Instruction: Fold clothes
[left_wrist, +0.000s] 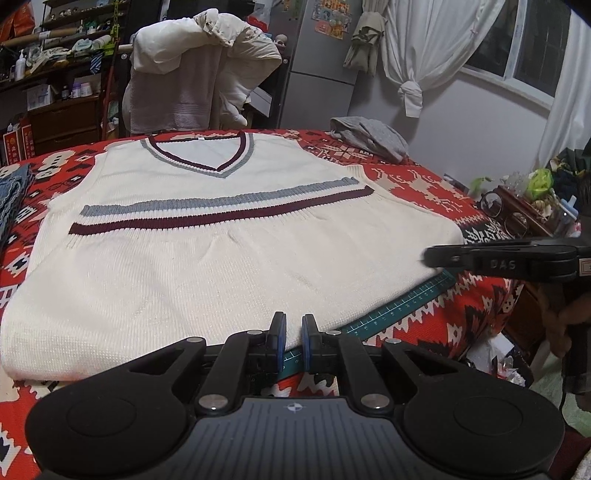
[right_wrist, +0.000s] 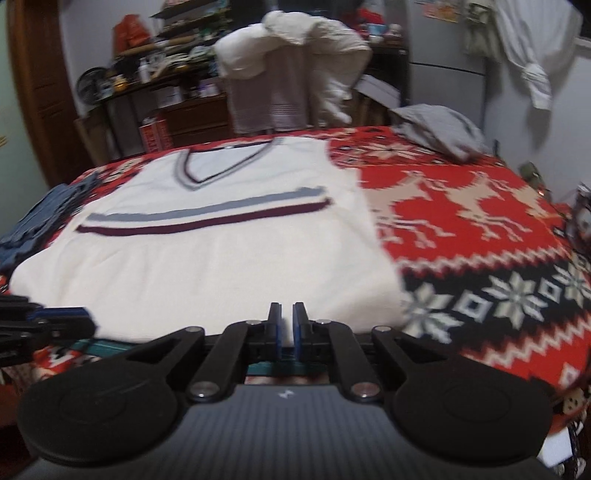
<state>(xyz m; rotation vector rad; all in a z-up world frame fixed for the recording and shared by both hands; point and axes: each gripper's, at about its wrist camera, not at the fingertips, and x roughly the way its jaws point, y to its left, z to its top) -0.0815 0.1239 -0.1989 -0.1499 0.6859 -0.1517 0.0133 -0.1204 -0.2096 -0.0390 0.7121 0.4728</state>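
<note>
A cream knit vest (left_wrist: 221, 258) with a V-neck and grey and maroon stripes lies flat, front up, on the red patterned blanket (left_wrist: 476, 302). My left gripper (left_wrist: 293, 325) hovers at the vest's near hem, its blue pads almost together with nothing between them. From the right, my right gripper (left_wrist: 428, 256) reaches toward the vest's right edge, fingers together. In the right wrist view the vest (right_wrist: 207, 258) is blurred, and the right gripper (right_wrist: 287, 314) sits just before its near hem, holding nothing. The left gripper (right_wrist: 85, 321) shows at the left edge.
A crumpled grey garment (left_wrist: 373, 136) lies at the blanket's far right. Blue denim (right_wrist: 40, 218) sits at the left edge. A green cutting mat (left_wrist: 399, 306) peeks out under the vest's near corner. Behind stands a chair draped with white clothes (left_wrist: 199, 74); glasses (left_wrist: 502, 210) rest at the right.
</note>
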